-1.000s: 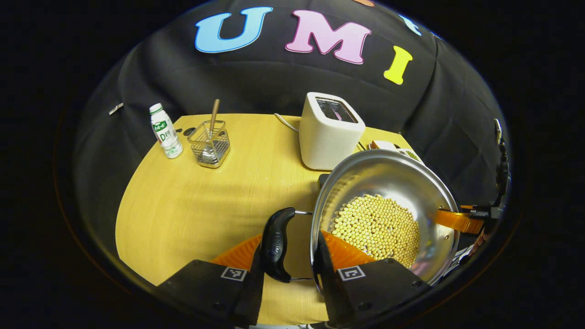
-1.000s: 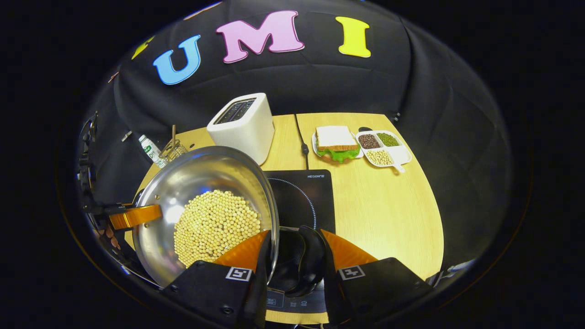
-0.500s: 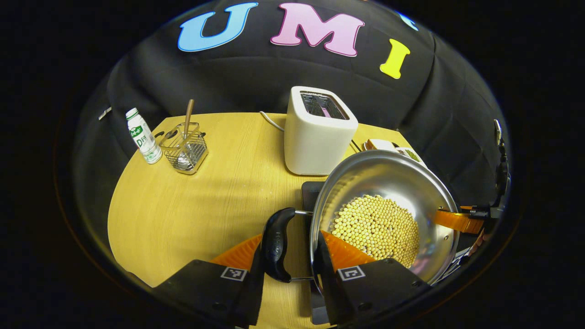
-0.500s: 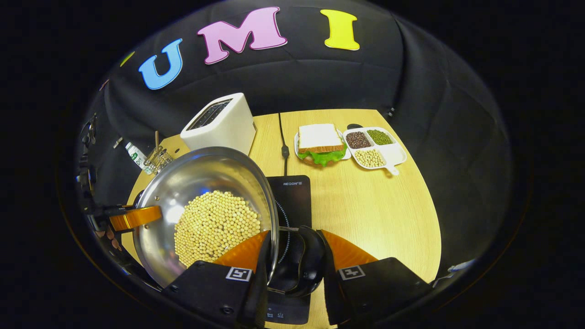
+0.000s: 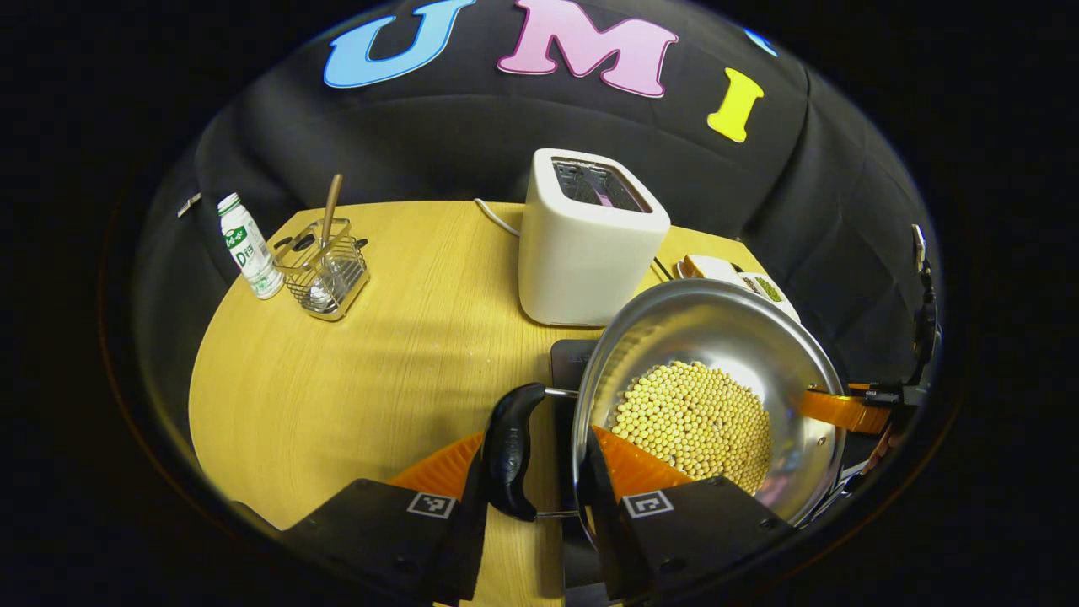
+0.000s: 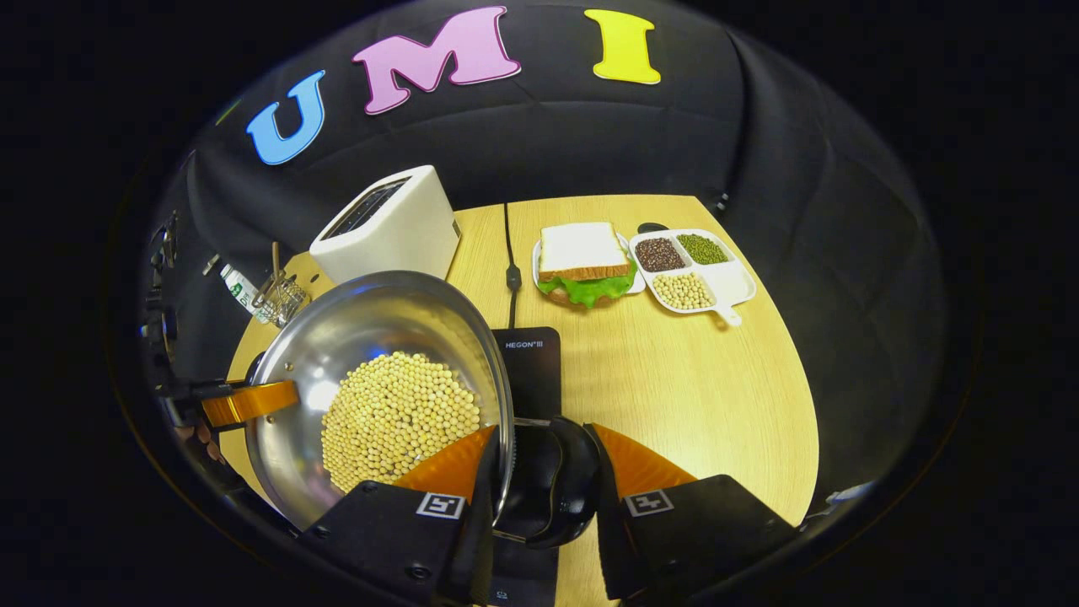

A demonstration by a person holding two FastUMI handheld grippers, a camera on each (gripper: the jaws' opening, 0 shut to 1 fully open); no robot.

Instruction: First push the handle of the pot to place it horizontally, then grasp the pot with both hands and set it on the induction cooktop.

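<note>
A steel pot [image 5: 700, 329] full of pale beans [image 5: 691, 417] hangs tilted above the table. My left gripper [image 5: 535, 459] is shut on its black side handle [image 5: 510, 451] and rim, one finger inside the pot. In the right gripper view the pot [image 6: 362, 324] sits at the left, and my right gripper [image 6: 541, 451] is shut the same way on the opposite black handle [image 6: 560, 489]. Each gripper shows across the pot in the other's view: right gripper [image 5: 834, 407], left gripper [image 6: 249, 400]. The black induction cooktop [image 6: 529, 362] lies mostly under the pot; its corner [image 5: 569, 362] shows.
A white toaster [image 5: 586, 240] stands just behind the pot. A small bottle [image 5: 244, 249] and a wire basket with a wooden utensil [image 5: 324, 270] are at the far left. A sandwich plate [image 6: 586, 261], a divided dish of beans [image 6: 695, 270] and a cable [image 6: 508, 270] lie beyond the cooktop.
Both grippers have carried the pot sideways across the table; more of the cooktop is now hidden beneath it, and the toaster appears closer. The grips have not changed.
</note>
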